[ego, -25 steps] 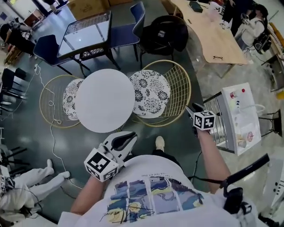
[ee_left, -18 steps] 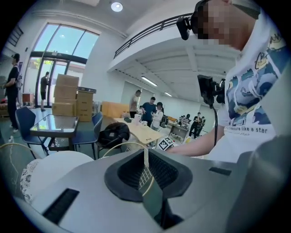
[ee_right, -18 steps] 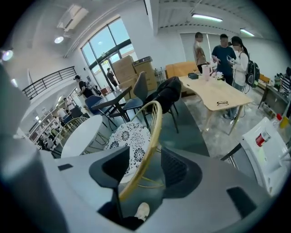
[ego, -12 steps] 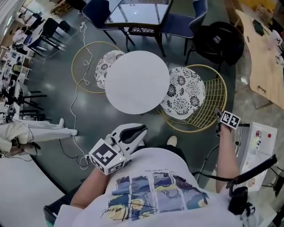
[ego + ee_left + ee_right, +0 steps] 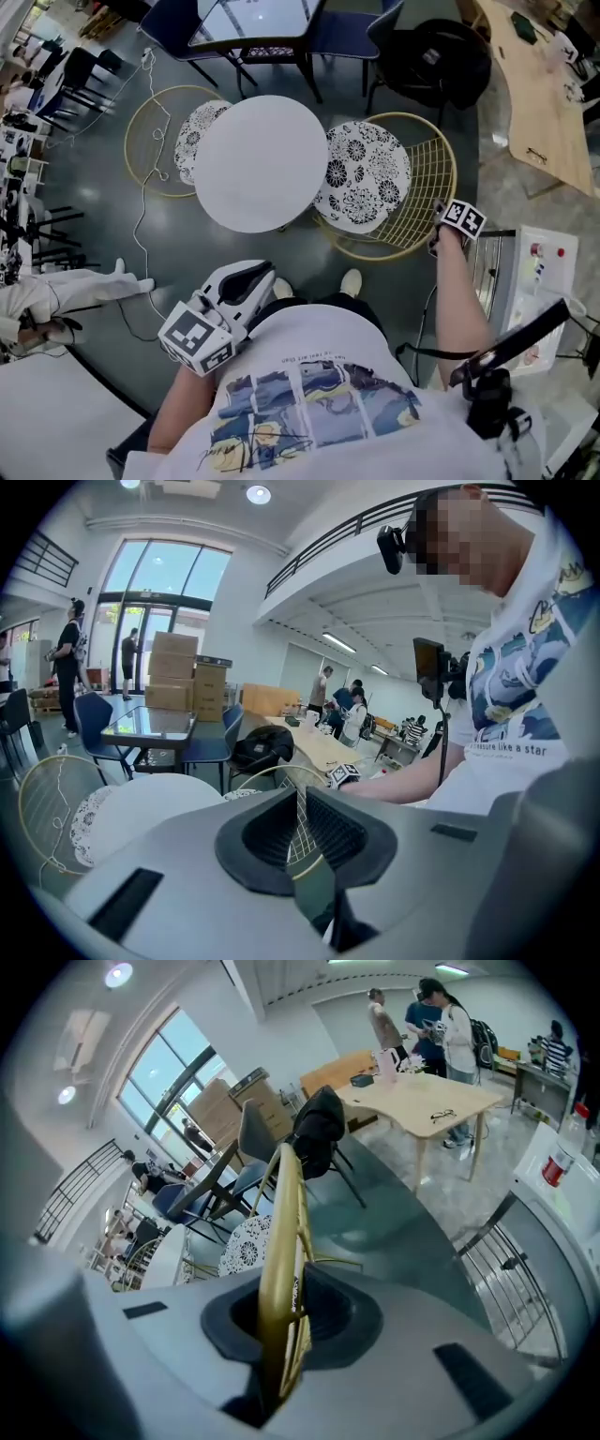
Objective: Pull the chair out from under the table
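A second chair [image 5: 155, 141] sits at the table's [image 5: 261, 161] left edge. Our right gripper [image 5: 281, 1326] clamps the gold chair's [image 5: 422, 202] rim; our left gripper [image 5: 298, 822] hangs slightly parted, empty.

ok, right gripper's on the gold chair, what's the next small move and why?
Probably draw the right gripper back toward the person, dragging the gold chair away from the white table. Its jaws are closed on the rim, and the patterned cushion sits partly under the tabletop. The left gripper is open and empty.
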{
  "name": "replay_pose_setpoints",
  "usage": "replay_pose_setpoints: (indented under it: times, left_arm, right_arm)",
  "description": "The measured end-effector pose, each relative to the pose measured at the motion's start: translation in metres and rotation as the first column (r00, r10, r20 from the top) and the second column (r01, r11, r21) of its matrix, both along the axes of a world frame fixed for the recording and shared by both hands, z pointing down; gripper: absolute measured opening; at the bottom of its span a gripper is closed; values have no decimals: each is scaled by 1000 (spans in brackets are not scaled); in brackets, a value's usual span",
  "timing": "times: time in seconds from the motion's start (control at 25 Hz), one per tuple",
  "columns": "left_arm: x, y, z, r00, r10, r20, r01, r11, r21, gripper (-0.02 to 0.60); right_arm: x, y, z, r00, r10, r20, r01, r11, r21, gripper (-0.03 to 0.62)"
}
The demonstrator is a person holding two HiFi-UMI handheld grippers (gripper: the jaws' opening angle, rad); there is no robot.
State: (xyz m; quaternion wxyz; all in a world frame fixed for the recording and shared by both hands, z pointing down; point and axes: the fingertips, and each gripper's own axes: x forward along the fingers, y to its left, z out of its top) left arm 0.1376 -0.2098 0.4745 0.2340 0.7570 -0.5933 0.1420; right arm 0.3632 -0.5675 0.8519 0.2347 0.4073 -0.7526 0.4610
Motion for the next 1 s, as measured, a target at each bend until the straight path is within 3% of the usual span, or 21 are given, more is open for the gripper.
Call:
replay_pose_setpoints:
  times: [0.12,0.28,0.36,0.52,0.84,1.0]
  left_arm:
    - [-6,-5,-2,999,26,-25,-26,999,-24,12]
    - [-69,-5,-22,997,63,-44,-64,998,-25,12]
    - [-90,-6,-10,996,80,-41,-80,997,-13,12]
    - [-104,-12,14,992,118,-39,-119,993,-12,12]
    - [-182,-30,-17,975,209,-74,-211,977,-15,12]
    - [-200,-34,-19,967,236,-92,-240,970,-35,12]
  right_arm:
    - [2,4,-6,998,61,0,-61,998,-14,37]
    - [-32,10,-34,994,106,-6,-106,994,-9,35]
    - [-39,9,-25,994,110,-4,-110,994,0,35]
    - [-22,12,-5,992,122,-19,-122,992,0,32]
    - [6,17,-47,975,201,-91,-201,980,4,24]
    - [34,21,-55,963,245,-113,-246,969,-1,25]
